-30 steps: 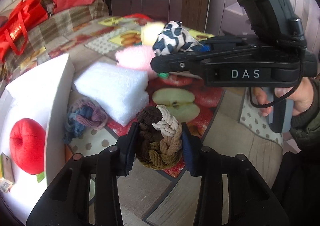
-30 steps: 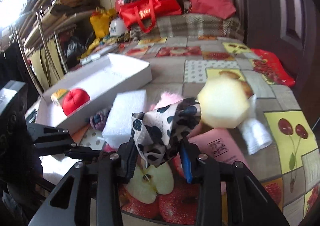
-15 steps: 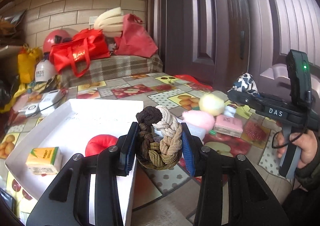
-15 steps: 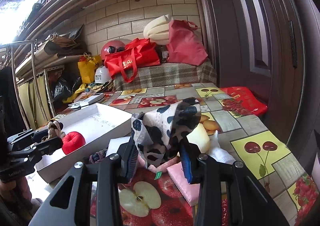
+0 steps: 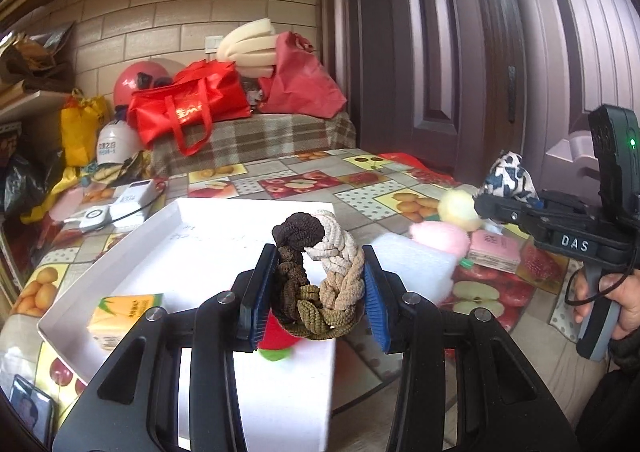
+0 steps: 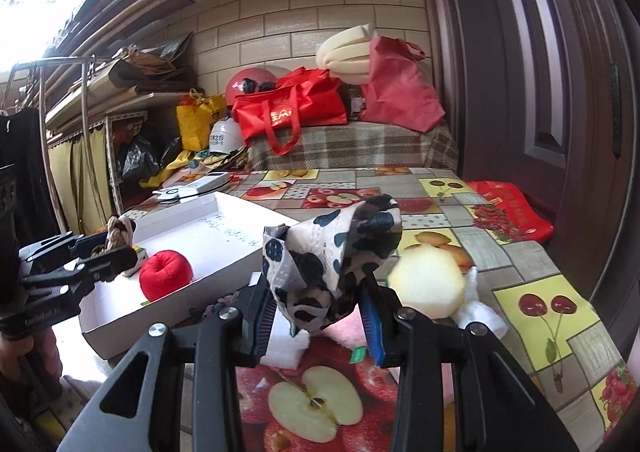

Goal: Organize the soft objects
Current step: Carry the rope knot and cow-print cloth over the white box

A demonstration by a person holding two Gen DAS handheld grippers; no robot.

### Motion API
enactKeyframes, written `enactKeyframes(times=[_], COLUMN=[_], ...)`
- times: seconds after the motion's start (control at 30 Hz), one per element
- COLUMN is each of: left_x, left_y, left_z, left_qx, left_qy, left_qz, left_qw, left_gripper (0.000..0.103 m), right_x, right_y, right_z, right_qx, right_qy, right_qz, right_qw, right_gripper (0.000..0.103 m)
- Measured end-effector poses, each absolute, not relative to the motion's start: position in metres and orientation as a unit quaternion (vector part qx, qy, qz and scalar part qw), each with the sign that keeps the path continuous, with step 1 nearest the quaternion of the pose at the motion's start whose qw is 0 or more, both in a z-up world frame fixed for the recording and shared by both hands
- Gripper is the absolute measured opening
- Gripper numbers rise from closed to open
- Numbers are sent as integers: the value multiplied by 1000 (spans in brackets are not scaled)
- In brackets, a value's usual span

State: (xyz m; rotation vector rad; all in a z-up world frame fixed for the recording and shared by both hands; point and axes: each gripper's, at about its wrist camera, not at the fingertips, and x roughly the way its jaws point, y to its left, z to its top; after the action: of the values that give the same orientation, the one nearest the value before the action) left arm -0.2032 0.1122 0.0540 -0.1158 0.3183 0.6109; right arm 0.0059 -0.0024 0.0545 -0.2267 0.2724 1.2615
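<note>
My left gripper (image 5: 316,292) is shut on a braided ring of brown, cream and olive hair ties (image 5: 318,278), held above the near corner of a white box (image 5: 200,248). In that box lie a red plush apple (image 6: 166,280) and a small yellow carton (image 5: 120,314). My right gripper (image 6: 318,316) is shut on a black-and-white cow-print cloth (image 6: 332,256), lifted over the fruit-print tablecloth (image 6: 532,300). On the table rest a white foam block (image 5: 416,264), a pink puff (image 5: 440,236) and a yellow puff (image 6: 426,286).
A pink packet (image 5: 494,252) lies by the puffs. Red bags (image 6: 288,111) sit on a plaid-covered bench at the back. Devices with cables (image 5: 116,207) lie behind the box. A dark door (image 6: 560,91) stands at the right. A phone (image 5: 30,408) lies at the near left.
My left gripper has swung left and up with the hair ties, from over the table edge to over the box corner. My right gripper has lifted and tilted upward with the cloth.
</note>
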Motion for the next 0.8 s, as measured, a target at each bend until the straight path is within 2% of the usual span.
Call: enactKeyframes(times=[0.4,0.8], left_x=[-223,-228], left_y=[132,147], left_z=[52,51], left_qx=[-77,-78], left_qy=[145,146], left_qz=[338,371], left_qw=[927,914], left_gripper=[40,40], right_x=[-19,-31], right_y=[44,63], right_z=[42,40], right_qx=[-140,-145], right_qy=[156,152], right_qz=[623,631], right_qw=[754,747], right_gripper=[38,38])
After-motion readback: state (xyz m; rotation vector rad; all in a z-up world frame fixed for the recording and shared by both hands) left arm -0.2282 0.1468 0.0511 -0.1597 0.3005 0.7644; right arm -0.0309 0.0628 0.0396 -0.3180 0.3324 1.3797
